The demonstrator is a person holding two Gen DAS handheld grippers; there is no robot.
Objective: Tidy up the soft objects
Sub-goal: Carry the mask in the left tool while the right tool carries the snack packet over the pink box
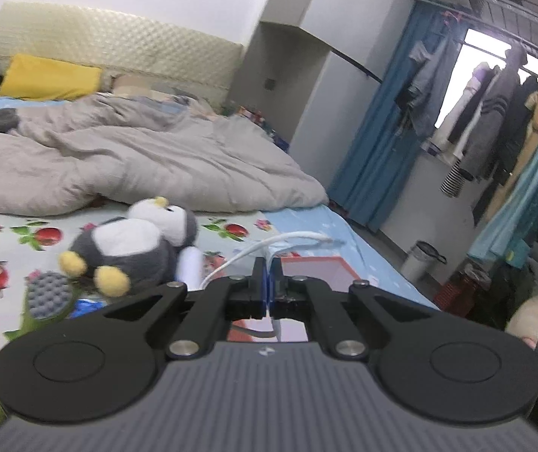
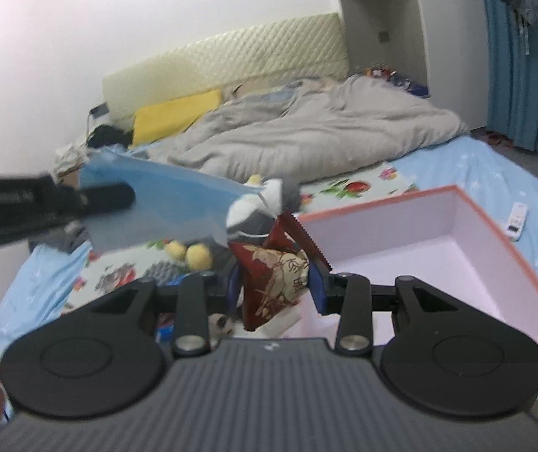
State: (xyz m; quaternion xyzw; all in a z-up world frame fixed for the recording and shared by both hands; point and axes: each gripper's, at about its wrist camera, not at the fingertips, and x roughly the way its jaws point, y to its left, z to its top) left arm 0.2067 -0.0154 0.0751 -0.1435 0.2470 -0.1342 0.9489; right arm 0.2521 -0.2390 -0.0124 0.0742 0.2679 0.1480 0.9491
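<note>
My left gripper (image 1: 268, 282) is shut on a thin light-blue sheet; in the right wrist view that blue sheet (image 2: 163, 203) hangs in the air from the left gripper (image 2: 118, 196). My right gripper (image 2: 274, 282) is shut on a dark red snack packet (image 2: 272, 275) with gold print, held beside the open pink box (image 2: 438, 248). A grey-and-white penguin plush (image 1: 137, 241) with yellow feet lies on the floral sheet; it also shows in the right wrist view (image 2: 261, 207) behind the packet.
A crumpled grey duvet (image 1: 137, 154) and a yellow pillow (image 1: 48, 77) cover the bed's far half. A white cable (image 1: 269, 245) runs over the box edge. A grey bumpy item (image 1: 48, 293) lies near the plush. A remote (image 2: 517, 220) lies right of the box.
</note>
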